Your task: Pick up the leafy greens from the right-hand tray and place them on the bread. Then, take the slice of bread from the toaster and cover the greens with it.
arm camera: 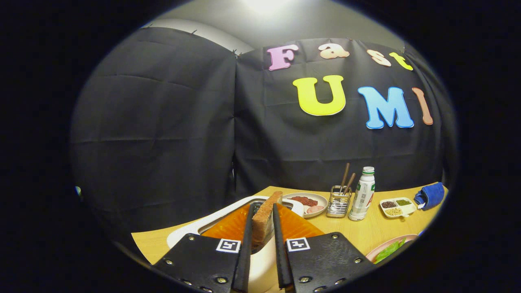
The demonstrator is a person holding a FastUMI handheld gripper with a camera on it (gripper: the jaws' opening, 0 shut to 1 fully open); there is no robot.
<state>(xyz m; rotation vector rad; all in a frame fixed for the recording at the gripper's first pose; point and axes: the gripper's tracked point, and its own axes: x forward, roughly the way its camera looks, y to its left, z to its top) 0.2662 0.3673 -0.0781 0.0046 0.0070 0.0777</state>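
Observation:
A brown slice of bread (263, 221) stands upright between my two black fingers, and my gripper (263, 207) is shut on it, with a finger pressing each flat side. The slice is at the slot of the toaster (228, 228), a white box with an orange top that lies right under the fingers. I cannot tell whether the slice's lower end is still in the slot. To the right of the fingers, leafy greens (388, 250) lie on a pink plate (376, 252) at the near edge of the wooden table.
Beyond the toaster stand a plate of red food and sausage slices (307, 202), a wire holder with chopsticks (340, 202) and a white bottle (362, 195). Farther right are a divided dish of beans (397, 206) and a blue cloth (430, 195).

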